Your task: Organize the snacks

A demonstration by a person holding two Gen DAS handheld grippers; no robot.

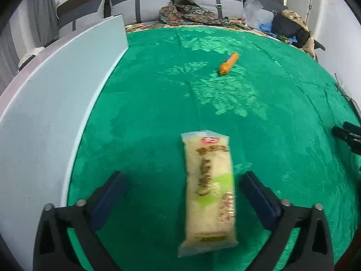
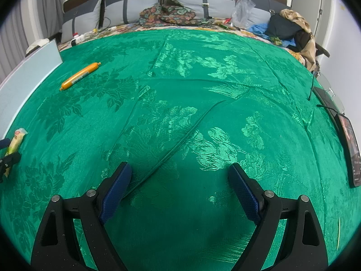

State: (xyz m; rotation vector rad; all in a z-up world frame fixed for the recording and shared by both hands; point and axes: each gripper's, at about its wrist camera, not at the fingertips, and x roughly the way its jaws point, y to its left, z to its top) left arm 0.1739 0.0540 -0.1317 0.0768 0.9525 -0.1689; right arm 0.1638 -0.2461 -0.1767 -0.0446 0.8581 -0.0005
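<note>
Green floral cloth (image 2: 180, 90) before grey cushions (image 2: 140, 6)

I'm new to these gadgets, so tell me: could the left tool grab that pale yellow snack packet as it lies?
Probably yes. The left tool stands wide open with the pale yellow plastic-wrapped snack packet lying lengthwise between its blue pads, neither touching it. Nothing on the green patterned cloth blocks it.

The left gripper (image 1: 183, 187) stands wide open above a green cloth (image 1: 146, 113), with a pale snack packet (image 1: 208, 192) between its blue pads, touching neither. An orange sausage (image 1: 228, 63) lies farther off, and a pale board (image 1: 56, 94) stands at the left.
</note>
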